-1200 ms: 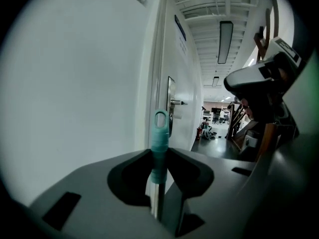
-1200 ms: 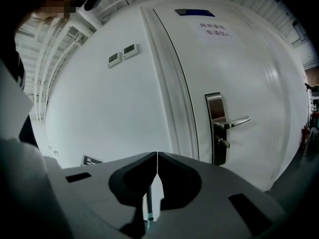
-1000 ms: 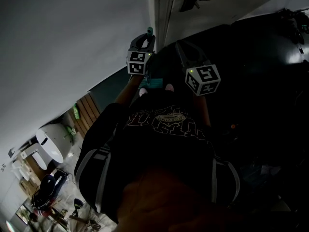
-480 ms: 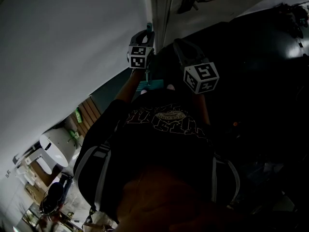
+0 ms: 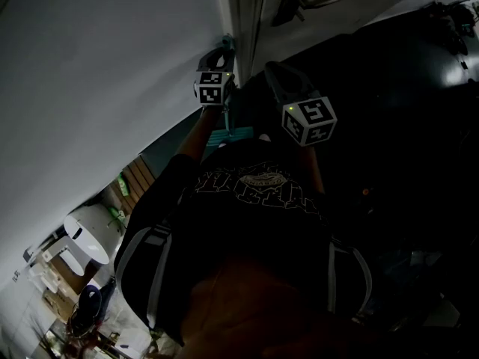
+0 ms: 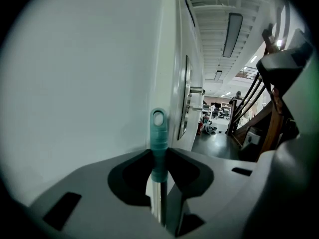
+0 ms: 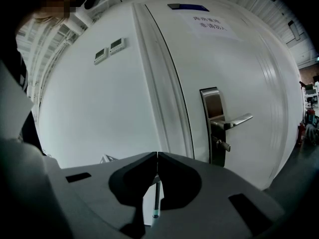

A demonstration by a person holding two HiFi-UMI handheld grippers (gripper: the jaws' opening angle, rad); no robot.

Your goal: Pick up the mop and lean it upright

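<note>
The mop's teal handle top (image 6: 158, 131), with its hanging hole, stands upright between the jaws of my left gripper (image 6: 159, 158), which is shut on it. It is close to the white wall. In the head view the left gripper (image 5: 223, 48) is raised against the wall by the door frame, with the mop shaft (image 5: 229, 117) running down from it to a teal part (image 5: 224, 134) near the person's chest. My right gripper (image 5: 271, 70) is beside it to the right. Its jaws (image 7: 157, 155) meet with nothing between them, and a thin shaft (image 7: 156, 198) shows behind them.
A white door with a metal lever handle (image 7: 228, 121) and a paper notice (image 7: 212, 25) is just right of the wall. The floor (image 5: 404, 88) is dark. A wooden stair frame (image 6: 259, 118) stands down the corridor. A white round appliance (image 5: 84, 234) and clutter lie at lower left.
The left gripper, with the mop handle in it, has moved a little closer to the wall and door frame. The right gripper has drifted the same way beside it.
</note>
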